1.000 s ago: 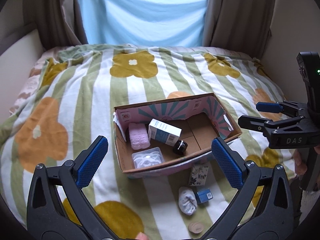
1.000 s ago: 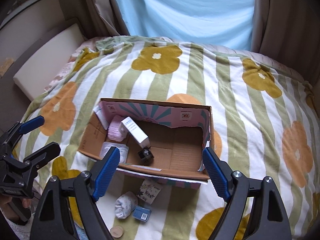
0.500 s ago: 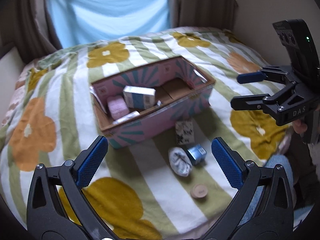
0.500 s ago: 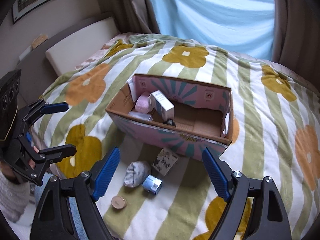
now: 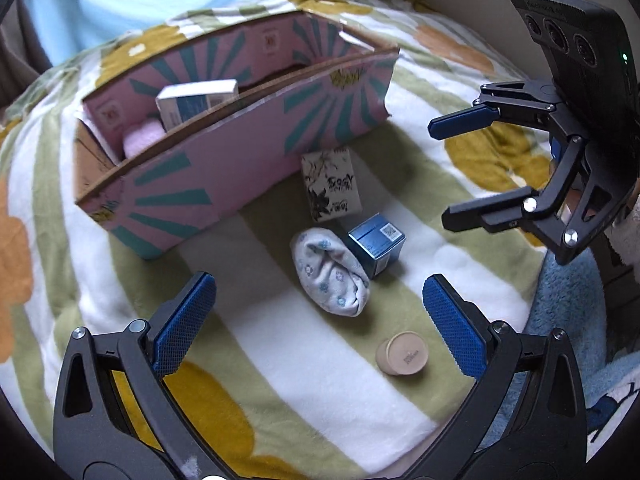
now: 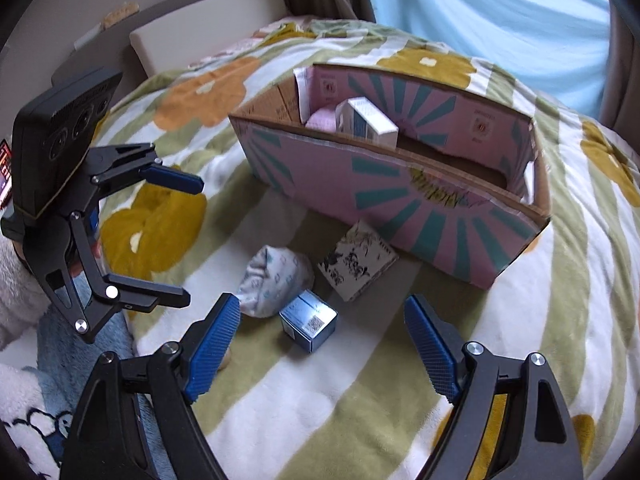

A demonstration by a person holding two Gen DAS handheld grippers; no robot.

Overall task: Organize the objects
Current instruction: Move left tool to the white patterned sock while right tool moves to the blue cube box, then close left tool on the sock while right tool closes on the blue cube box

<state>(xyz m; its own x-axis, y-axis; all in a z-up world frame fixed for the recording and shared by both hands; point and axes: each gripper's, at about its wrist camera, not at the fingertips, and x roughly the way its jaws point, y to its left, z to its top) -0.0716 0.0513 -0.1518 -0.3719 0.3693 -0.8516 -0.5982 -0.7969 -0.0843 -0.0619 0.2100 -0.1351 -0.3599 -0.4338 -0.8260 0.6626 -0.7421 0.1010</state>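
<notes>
A pink and teal cardboard box [image 5: 224,176] [image 6: 400,208] stands on the bed with a white and blue carton [image 5: 196,102] [image 6: 366,122] and a pink pad [image 5: 140,140] inside. In front of it lie a black-and-white patterned box [image 5: 331,185] [image 6: 358,260], a small blue box [image 5: 376,242] [image 6: 309,320], a rolled white floral cloth [image 5: 330,276] [image 6: 274,278] and a round tan lid [image 5: 402,353]. My left gripper [image 5: 320,322] [image 6: 172,240] is open just in front of the cloth. My right gripper [image 6: 322,346] [image 5: 456,168] is open just above the blue box.
The bed has a blanket [image 5: 320,380] with green stripes and yellow and orange flowers. A blue fluffy cloth [image 5: 568,320] lies at the bed's near edge. A light blue curtain [image 6: 500,12] hangs behind the bed, and a white cushion [image 6: 208,36] sits at the far left.
Both grippers have come down and forward toward the loose items in front of the box. Both stay open and empty.
</notes>
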